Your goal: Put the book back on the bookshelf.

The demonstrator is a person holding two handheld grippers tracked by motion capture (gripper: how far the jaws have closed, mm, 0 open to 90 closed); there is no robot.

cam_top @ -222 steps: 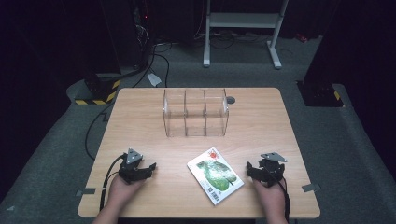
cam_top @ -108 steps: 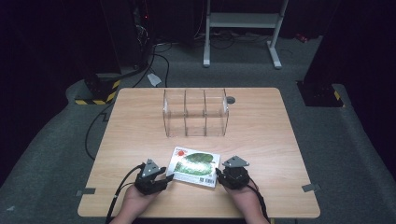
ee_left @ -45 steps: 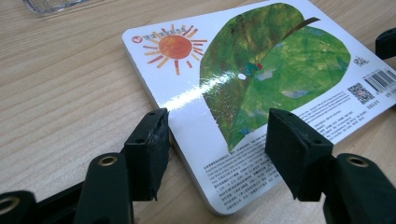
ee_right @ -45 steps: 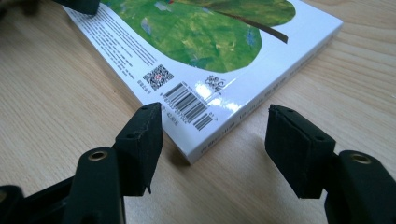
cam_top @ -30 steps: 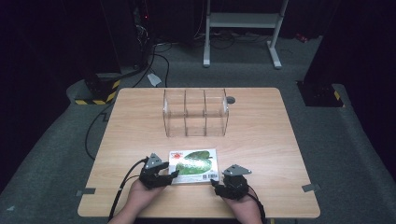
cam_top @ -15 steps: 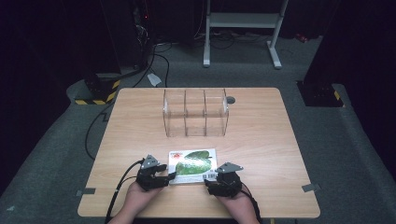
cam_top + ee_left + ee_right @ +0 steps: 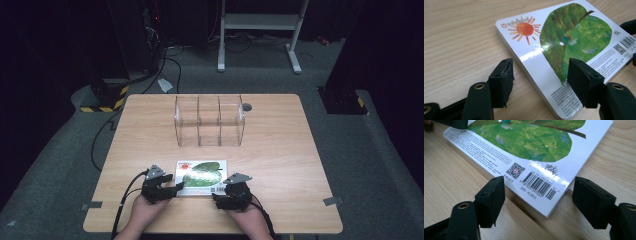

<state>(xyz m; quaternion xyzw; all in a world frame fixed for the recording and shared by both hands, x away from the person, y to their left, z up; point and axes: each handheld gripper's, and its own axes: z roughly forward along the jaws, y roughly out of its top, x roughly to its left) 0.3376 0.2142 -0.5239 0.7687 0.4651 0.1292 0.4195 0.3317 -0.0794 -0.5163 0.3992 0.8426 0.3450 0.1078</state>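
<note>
At the bench's point(image 7: 280, 145) near edge, left hand-held gripper point(image 7: 172, 188) and right hand-held gripper point(image 7: 220, 197) gape wide, straddling the board book's point(image 7: 201, 177) corners; clear three-compartment organizer point(image 7: 209, 120) beyond.

Table point(image 7: 280, 150): light wooden top on a grey floor, dark surroundings.
Clear organizer point(image 7: 209, 120): transparent box with three compartments side by side, standing upright toward the far half of the table.
Book point(image 7: 201, 177): lies flat near the front edge, white cover with a large green leaf and a small red sun at its far left corner.
Left gripper point(image 7: 176, 187): black, held in a hand, at the book's left short edge, jaws pointing right toward it.
Right gripper point(image 7: 218, 198): black, held in a hand, at the book's near right corner.
Cable point(image 7: 122, 205): trails from the left gripper off the table's front edge.
Background: a white metal stand point(image 7: 260, 22) and a yellow-and-black striped block point(image 7: 102, 102) on the floor.
</note>
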